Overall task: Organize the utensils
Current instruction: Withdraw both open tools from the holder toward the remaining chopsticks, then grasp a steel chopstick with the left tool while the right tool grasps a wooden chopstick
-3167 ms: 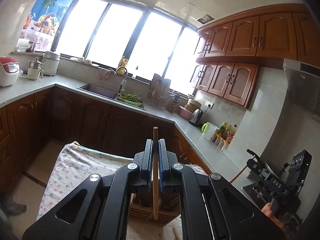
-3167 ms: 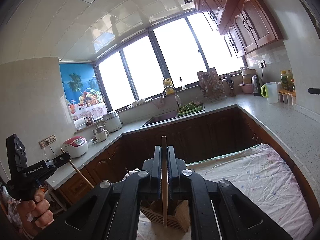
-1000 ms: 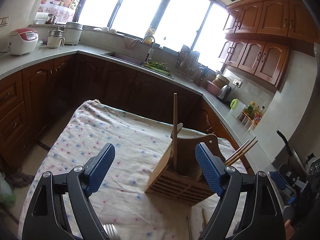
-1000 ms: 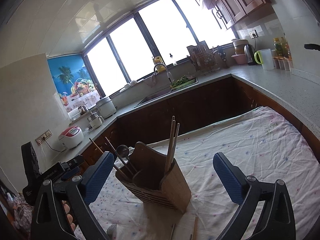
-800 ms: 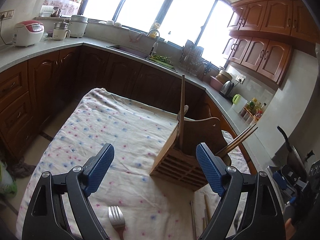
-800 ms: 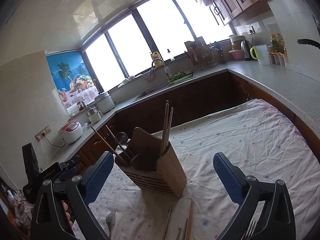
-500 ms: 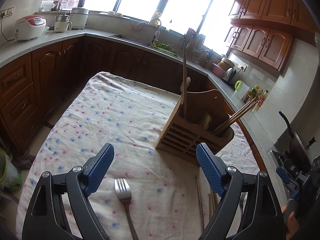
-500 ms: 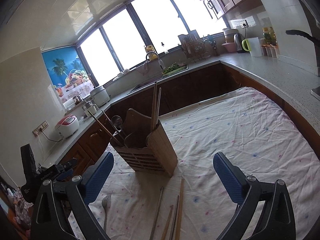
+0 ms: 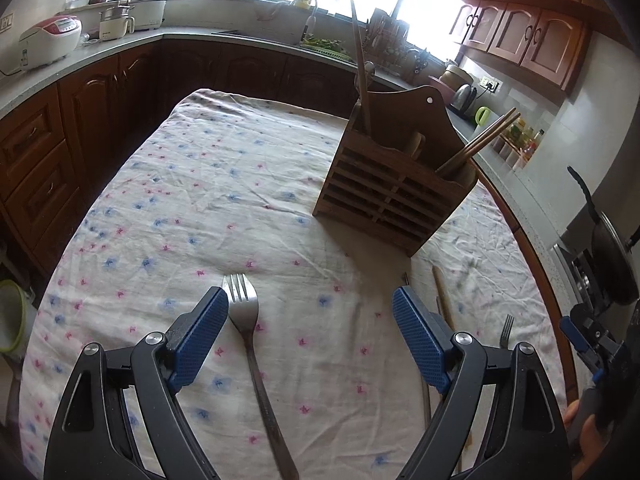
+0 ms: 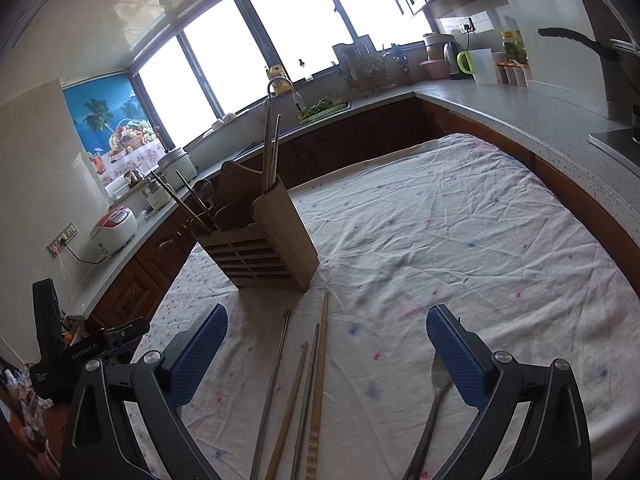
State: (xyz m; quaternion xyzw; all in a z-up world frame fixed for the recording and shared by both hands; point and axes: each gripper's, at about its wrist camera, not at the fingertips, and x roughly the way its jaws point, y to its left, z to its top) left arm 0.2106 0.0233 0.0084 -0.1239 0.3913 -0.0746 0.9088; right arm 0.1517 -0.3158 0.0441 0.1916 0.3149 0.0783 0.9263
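Both claws (image 9: 310, 332) (image 10: 326, 344) lower, wide, empty

Loose chopsticks (image 10: 316, 364) (several) lie before the wooden holder (image 10: 266, 248).

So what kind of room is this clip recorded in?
A home kitchen, most likely: wooden cabinets above a long counter, a sink tap under the window, and a rice cooker and kettle standing out.
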